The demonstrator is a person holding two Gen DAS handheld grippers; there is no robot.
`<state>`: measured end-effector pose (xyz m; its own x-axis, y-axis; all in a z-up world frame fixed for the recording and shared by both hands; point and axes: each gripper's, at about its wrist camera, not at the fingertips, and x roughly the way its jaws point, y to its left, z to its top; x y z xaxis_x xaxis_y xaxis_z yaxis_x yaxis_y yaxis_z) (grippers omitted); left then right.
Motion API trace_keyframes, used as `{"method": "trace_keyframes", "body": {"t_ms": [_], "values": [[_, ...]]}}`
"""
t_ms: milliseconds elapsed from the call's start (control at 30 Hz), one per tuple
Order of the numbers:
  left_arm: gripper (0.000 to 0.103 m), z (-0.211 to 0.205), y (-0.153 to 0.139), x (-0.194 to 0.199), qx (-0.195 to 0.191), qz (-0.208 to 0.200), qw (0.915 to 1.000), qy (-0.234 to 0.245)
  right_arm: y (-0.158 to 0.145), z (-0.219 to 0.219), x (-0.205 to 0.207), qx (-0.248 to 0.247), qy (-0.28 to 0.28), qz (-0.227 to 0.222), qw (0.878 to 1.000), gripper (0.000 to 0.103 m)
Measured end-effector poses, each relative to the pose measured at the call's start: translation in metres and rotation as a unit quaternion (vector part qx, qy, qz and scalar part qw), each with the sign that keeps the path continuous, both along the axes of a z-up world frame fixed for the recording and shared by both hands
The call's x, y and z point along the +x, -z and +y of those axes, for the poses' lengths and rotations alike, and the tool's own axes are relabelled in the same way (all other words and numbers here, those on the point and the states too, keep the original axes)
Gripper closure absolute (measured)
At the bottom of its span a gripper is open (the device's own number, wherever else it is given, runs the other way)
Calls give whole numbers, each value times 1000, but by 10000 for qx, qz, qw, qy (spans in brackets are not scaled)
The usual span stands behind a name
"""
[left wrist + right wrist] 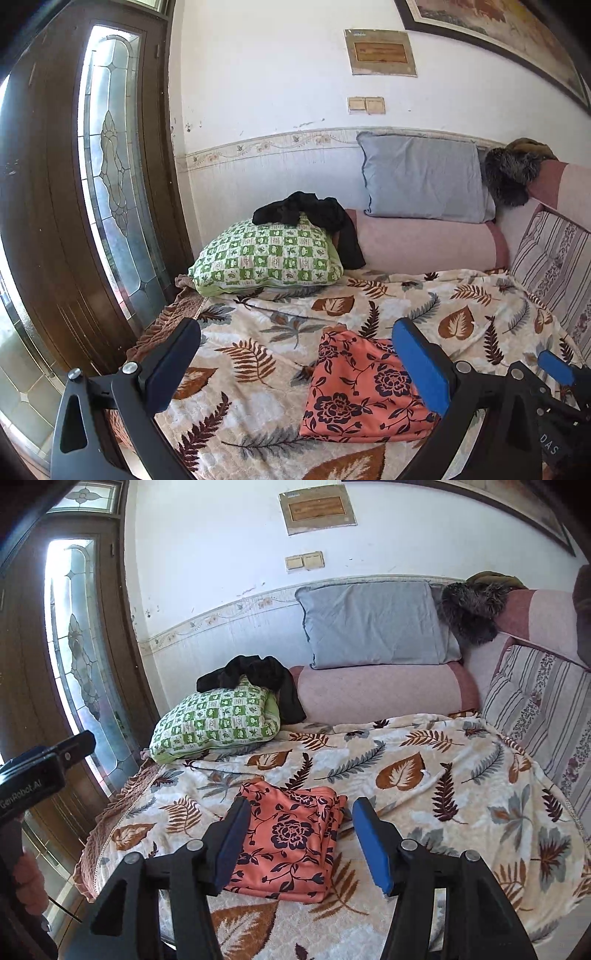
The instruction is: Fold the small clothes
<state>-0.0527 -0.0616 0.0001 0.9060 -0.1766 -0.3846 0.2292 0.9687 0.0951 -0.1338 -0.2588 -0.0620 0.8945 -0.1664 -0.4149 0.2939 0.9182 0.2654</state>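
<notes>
A small orange garment with dark flower print [364, 391] lies folded in a neat stack on the leaf-patterned blanket [258, 369]. It also shows in the right wrist view [291, 836]. My left gripper [295, 339] is open and empty, held above the blanket with the garment between and below its fingers. My right gripper [301, 819] is open and empty, just above the garment's near side. The right gripper's blue pad shows at the right edge of the left wrist view [556, 367]. The left gripper's body shows at the left of the right wrist view [40, 771].
A green checked pillow [266, 258] with a black garment [314, 214] on it lies at the back left. A grey-blue pillow [421, 177] leans on a pink bolster [424, 243]. A striped cushion [554, 258] stands right. A wooden door with glass [74, 184] is left.
</notes>
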Motion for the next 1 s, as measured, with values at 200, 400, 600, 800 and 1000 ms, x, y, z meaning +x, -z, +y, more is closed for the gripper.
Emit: {"method": "trace_keyframes", "body": {"t_ms": [200,400,600,800,1000], "values": [[0,2,-9,-7,3,-60,10000,-13,-10,4,-10,-49,-27,-102,9999,41],[0,7,-17,-11,-53,-103,9999,-21,-18,9,-14,-54,-40,-220,9997,41],[0,12,-23,-15,-100,-171,9998,-66,-25,14,-15,-117,-61,-273,9995,41],[0,16,-23,-14,-105,-185,9997,-120,-30,19,-14,-155,-19,-334,9993,41],[0,26,-25,-10,-129,-192,9995,-212,-35,23,-12,-143,47,-441,9989,41]]}}
